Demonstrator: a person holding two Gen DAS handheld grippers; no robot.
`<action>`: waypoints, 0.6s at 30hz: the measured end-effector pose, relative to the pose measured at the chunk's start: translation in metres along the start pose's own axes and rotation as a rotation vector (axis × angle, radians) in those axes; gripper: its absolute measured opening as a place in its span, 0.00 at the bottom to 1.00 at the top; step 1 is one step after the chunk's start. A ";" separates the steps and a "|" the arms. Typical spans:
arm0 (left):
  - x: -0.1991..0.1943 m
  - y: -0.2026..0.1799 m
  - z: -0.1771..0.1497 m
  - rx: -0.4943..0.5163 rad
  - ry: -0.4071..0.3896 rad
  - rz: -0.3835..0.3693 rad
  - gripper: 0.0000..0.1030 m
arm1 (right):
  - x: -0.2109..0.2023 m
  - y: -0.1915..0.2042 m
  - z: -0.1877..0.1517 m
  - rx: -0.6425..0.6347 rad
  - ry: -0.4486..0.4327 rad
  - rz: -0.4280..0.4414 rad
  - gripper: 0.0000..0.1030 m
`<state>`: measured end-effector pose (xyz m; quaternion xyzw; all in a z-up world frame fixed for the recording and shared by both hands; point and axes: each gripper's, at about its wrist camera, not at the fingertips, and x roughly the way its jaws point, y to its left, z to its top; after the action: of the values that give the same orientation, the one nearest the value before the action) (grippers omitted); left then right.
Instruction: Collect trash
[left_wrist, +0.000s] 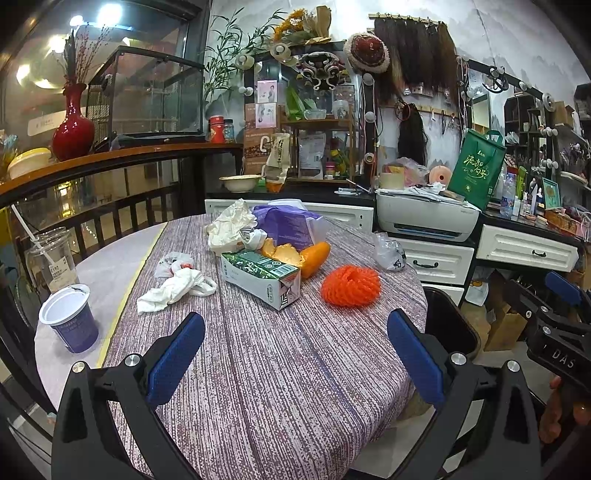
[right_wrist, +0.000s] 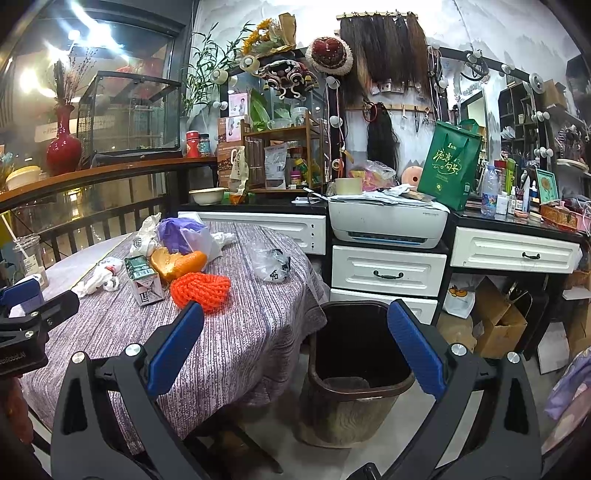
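Observation:
Trash lies on a round table with a striped cloth (left_wrist: 266, 369): an orange foam net (left_wrist: 351, 285), a green and white carton (left_wrist: 262, 275), orange peel (left_wrist: 295, 256), crumpled tissue (left_wrist: 173, 288), a purple bag (left_wrist: 286, 221), a clear plastic bag (left_wrist: 389, 251) and a purple cup (left_wrist: 72, 319). My left gripper (left_wrist: 295, 354) is open and empty above the near cloth. My right gripper (right_wrist: 295, 347) is open and empty, over the gap between the table edge and a dark trash bin (right_wrist: 356, 369). The net (right_wrist: 201, 290) and carton (right_wrist: 144, 280) also show in the right wrist view.
A clear drink cup with a straw (left_wrist: 50, 258) stands at the table's left edge. White drawers (right_wrist: 388, 271) and a printer (right_wrist: 388, 221) stand behind the bin. Cardboard boxes (right_wrist: 498, 325) sit on the floor to the right. A railing (left_wrist: 92, 218) runs behind the table.

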<state>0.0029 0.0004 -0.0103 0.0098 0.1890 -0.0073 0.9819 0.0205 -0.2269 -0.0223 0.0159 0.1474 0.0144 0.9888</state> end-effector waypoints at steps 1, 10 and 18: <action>0.001 0.001 -0.001 -0.002 0.003 -0.001 0.95 | 0.000 0.000 0.000 0.001 0.001 0.000 0.95; 0.003 0.001 -0.005 -0.002 0.007 -0.001 0.95 | 0.001 0.000 -0.001 -0.003 0.005 0.001 0.95; 0.003 0.001 -0.006 -0.002 0.012 0.000 0.95 | 0.002 0.000 -0.002 -0.004 0.008 0.001 0.95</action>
<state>0.0039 0.0016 -0.0170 0.0090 0.1948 -0.0068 0.9808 0.0218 -0.2271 -0.0244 0.0141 0.1512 0.0154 0.9883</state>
